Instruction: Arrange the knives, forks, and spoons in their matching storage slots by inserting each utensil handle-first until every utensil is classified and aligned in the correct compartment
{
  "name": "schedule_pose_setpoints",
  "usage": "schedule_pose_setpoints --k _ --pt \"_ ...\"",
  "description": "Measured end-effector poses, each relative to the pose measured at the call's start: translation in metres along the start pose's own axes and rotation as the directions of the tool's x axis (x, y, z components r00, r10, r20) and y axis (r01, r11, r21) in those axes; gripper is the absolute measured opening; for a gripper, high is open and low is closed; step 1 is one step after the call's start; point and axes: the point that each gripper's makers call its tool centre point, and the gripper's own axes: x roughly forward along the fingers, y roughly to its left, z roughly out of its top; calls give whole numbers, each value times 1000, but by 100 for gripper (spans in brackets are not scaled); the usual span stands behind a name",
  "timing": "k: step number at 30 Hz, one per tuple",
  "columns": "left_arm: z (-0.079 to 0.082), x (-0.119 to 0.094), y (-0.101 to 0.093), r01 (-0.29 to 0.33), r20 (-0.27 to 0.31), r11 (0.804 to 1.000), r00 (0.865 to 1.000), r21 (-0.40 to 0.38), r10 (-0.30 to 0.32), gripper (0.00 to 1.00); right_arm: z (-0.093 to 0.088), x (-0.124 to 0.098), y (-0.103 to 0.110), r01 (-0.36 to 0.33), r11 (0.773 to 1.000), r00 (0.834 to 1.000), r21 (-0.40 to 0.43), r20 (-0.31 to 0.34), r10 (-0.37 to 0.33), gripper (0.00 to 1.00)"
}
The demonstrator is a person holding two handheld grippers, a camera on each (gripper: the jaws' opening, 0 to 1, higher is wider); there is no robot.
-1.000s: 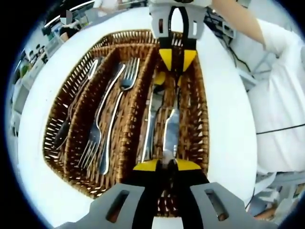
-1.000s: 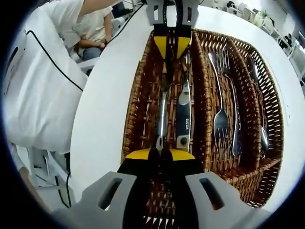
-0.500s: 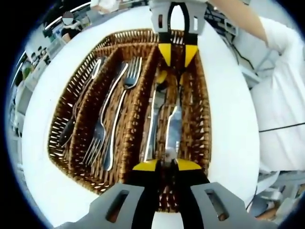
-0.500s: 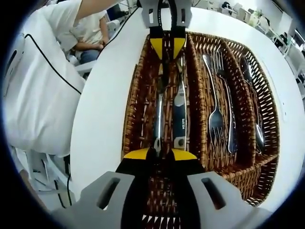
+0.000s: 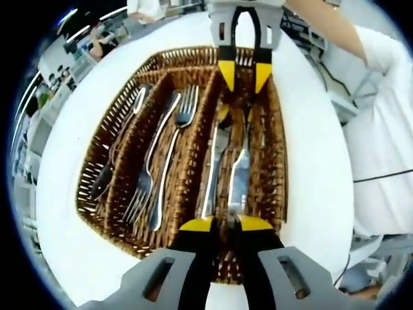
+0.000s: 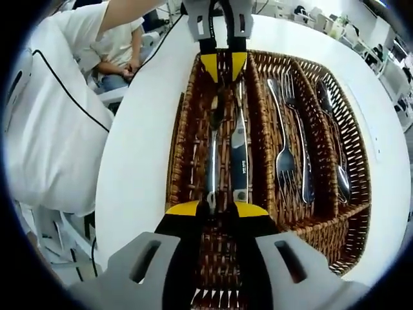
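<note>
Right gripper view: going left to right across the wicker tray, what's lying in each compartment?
Wicker tray: two knives in the left compartment, lying lengthwise between the two grippers → two forks in the middle compartment → spoons in the right compartment, by the tray's far edge.

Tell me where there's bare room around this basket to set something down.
Free: the white table beside the basket's knife-side wall, and the strip past its spoon side. Crowded: the knife slot, with two knives and both grippers, left and right, at its ends; the fork slot is full too.
</note>
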Motion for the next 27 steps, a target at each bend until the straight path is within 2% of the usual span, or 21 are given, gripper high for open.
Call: schedule_pose_setpoints --k 7,16,27 --pt "7 -5 -2 -25 28 1000 999 -4 25 11 2 -4 3 25 1000 999 4 22 -25 19" --pt "15 -18 3 -98 77 995 992 -30 100 11 5 -12 7 55 999 998 -1 38 -55 19" --pt "23 -25 -3 -137 103 990 985 -33 140 13 4 -20 16 85 996 995 -3 53 -84 19"
